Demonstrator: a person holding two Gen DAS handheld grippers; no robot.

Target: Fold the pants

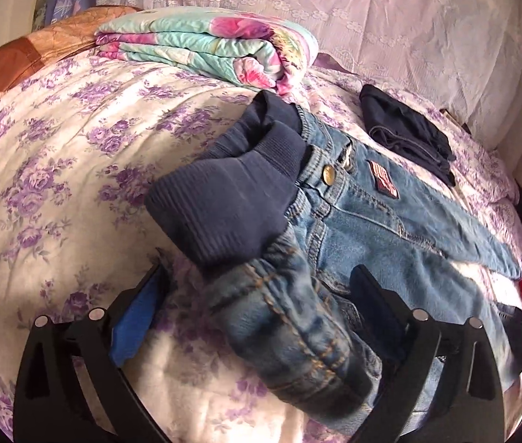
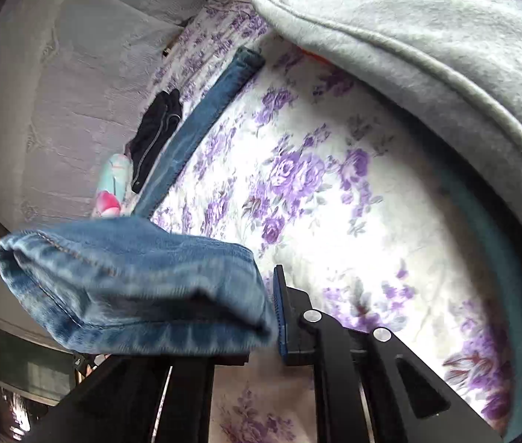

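Observation:
Blue jeans (image 1: 364,221) with a navy ribbed waistband (image 1: 224,199) lie on the floral bedsheet (image 1: 58,155). In the left wrist view my left gripper (image 1: 261,302) is open, its jaws standing wide on either side of a bunched waist corner of the jeans (image 1: 298,336). In the right wrist view my right gripper (image 2: 261,317) is shut on the hem of one jeans leg (image 2: 131,280), holding it lifted above the bed. The other leg (image 2: 202,110) stretches away flat on the sheet.
A folded floral quilt (image 1: 216,48) and a brown cushion (image 1: 21,59) lie at the back. A folded dark garment (image 1: 405,133) lies beside the jeans. A grey fleece sleeve (image 2: 427,37) hangs over the right view. A lace-covered headboard (image 1: 390,18) stands behind.

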